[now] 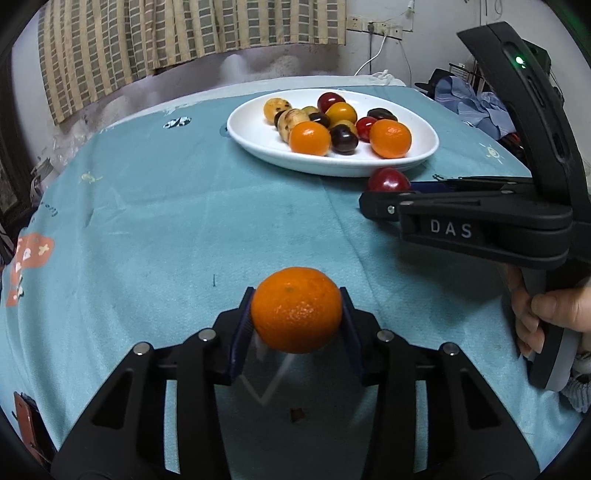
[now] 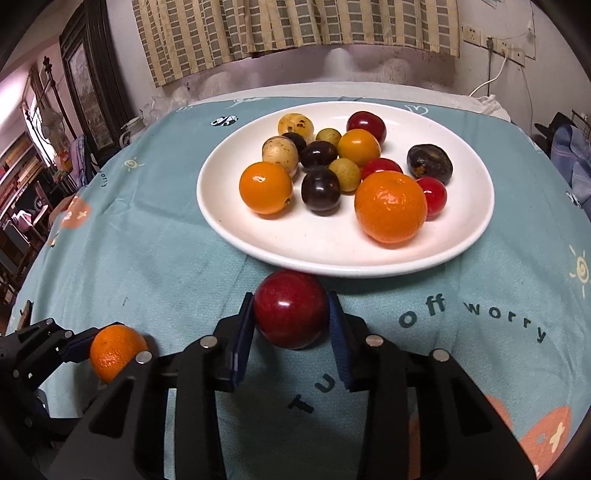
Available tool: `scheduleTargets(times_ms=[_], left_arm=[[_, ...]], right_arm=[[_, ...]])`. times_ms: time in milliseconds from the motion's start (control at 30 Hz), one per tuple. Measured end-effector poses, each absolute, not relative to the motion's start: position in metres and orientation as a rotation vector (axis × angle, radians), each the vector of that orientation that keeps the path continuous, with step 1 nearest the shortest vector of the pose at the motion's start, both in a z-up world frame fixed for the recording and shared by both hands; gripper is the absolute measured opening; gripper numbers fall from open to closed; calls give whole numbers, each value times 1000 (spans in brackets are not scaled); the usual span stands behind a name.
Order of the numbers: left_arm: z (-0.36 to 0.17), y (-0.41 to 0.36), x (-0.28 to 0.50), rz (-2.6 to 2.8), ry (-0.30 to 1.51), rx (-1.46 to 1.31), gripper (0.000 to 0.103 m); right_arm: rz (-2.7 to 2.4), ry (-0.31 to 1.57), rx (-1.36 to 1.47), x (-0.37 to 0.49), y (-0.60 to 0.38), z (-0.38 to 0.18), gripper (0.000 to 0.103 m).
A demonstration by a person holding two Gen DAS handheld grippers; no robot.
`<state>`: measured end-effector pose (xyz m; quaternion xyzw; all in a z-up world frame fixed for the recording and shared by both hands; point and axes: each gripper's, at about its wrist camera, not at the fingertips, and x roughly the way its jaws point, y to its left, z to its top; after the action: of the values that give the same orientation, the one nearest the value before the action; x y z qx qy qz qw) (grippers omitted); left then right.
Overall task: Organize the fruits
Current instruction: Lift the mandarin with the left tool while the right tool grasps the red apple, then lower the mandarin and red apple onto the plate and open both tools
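A white plate [image 1: 332, 168] [image 2: 332, 266] at the far side of the teal cloth holds several fruits: mandarins, dark plums, red plums and speckled yellow ones. In the left wrist view my left gripper [image 1: 296, 295] is shut on a mandarin [image 1: 296, 309], both blue pads pressing its sides. The right wrist view shows this mandarin [image 2: 116, 350] at lower left, in the left gripper [image 2: 79, 343]. My right gripper [image 2: 291, 299] is shut on a red plum [image 2: 290, 309] just in front of the plate's near rim. From the left this red plum [image 1: 388, 180] shows beside the right gripper [image 1: 373, 195].
The teal printed cloth [image 2: 480, 314] covers a round table whose edges fall away on all sides. A person's hand [image 1: 554, 314] grips the right gripper's handle. A striped curtain [image 2: 295, 33] hangs behind, with furniture at the left and clothes at the right.
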<state>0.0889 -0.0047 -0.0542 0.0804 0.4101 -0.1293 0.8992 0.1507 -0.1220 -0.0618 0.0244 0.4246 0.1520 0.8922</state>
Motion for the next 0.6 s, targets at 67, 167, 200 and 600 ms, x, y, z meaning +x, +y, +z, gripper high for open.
scheduleTargets(times_ms=[67,167,200,600], left_arm=[[-52,-5,87,-257,831,172,44],[-45,-7,81,-224,773,205,44],[-43,-8,79,-216,759,216,44],[-4,4,57,-241,650,143,44]], right_arm=[[327,881,61,148,-124,-60,38],[336,875,79,142,-127,-56,38],[337,868,82,138,-129,-54,38],[336,709,170,75,-176,-10,38]])
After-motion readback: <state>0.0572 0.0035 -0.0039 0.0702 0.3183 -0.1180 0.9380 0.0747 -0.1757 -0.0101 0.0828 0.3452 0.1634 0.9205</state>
